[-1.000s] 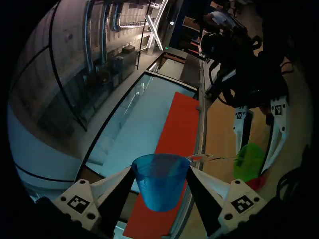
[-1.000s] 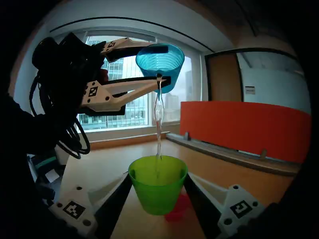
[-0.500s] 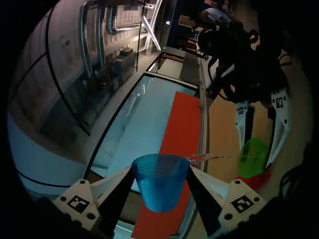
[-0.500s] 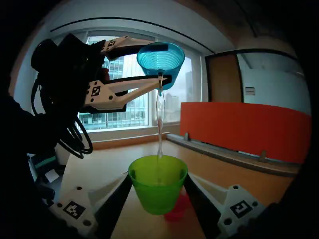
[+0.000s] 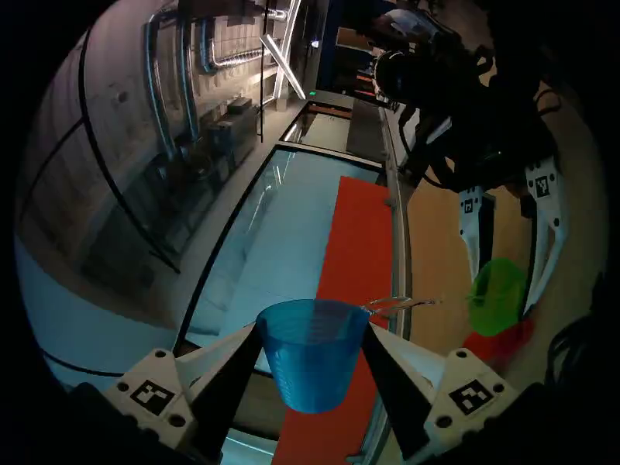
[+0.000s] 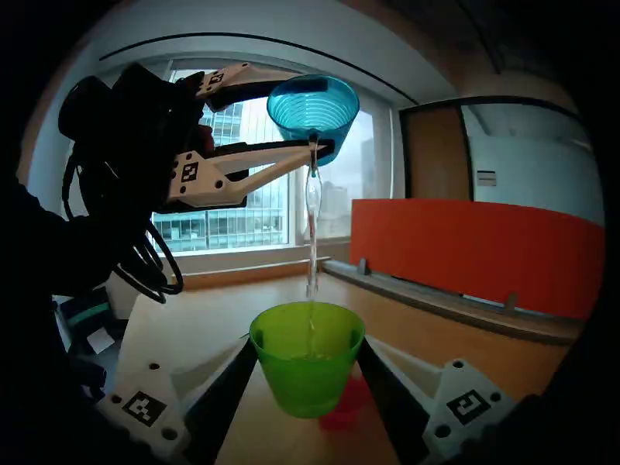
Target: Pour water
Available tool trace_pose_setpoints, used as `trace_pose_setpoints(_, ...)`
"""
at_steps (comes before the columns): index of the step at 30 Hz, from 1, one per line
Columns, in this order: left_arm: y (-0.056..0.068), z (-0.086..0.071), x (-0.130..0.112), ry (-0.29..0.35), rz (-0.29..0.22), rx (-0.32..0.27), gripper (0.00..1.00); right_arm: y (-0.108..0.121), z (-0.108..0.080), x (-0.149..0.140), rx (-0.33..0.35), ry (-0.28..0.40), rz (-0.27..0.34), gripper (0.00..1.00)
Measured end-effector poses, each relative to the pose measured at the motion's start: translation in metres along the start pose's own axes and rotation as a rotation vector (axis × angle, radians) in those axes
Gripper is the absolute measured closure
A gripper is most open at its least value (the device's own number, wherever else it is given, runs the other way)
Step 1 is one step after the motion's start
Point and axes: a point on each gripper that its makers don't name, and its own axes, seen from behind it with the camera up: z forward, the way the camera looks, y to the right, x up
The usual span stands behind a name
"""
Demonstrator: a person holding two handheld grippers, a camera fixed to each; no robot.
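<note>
pouring is on: the left gripper (image 5: 312, 333) squeezes a tipped blue cup (image 6: 312, 115) between both fingers, upper middle of the right gripper view. straight below, the right gripper (image 6: 308, 345) fingers squeeze an upright green cup (image 6: 308, 372). thin water (image 6: 311, 225) falls in. both cups are round, see-through plastic.

A ribbed, translucent blue cup (image 6: 312, 108) is tipped on its side high above an upright green cup (image 6: 308, 368). A thin water stream (image 6: 312, 232) falls into the latter.
</note>
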Motion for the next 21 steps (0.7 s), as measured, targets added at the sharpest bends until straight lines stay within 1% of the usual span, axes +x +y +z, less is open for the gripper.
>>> trace_pose_setpoints(9, -0.0025, -0.004, 0.0003, -0.005, 0.046, 0.005, 0.13, -0.0023, -0.0007, 0.0024, 0.002, 0.003, -0.003, 0.11)
trace_pose_setpoints(21, -0.0048, -0.0008, 0.0068, 0.005, 0.098, 0.012, 0.13, -0.0042, -0.0009, 0.0023, 0.004, 0.005, -0.01, 0.11)
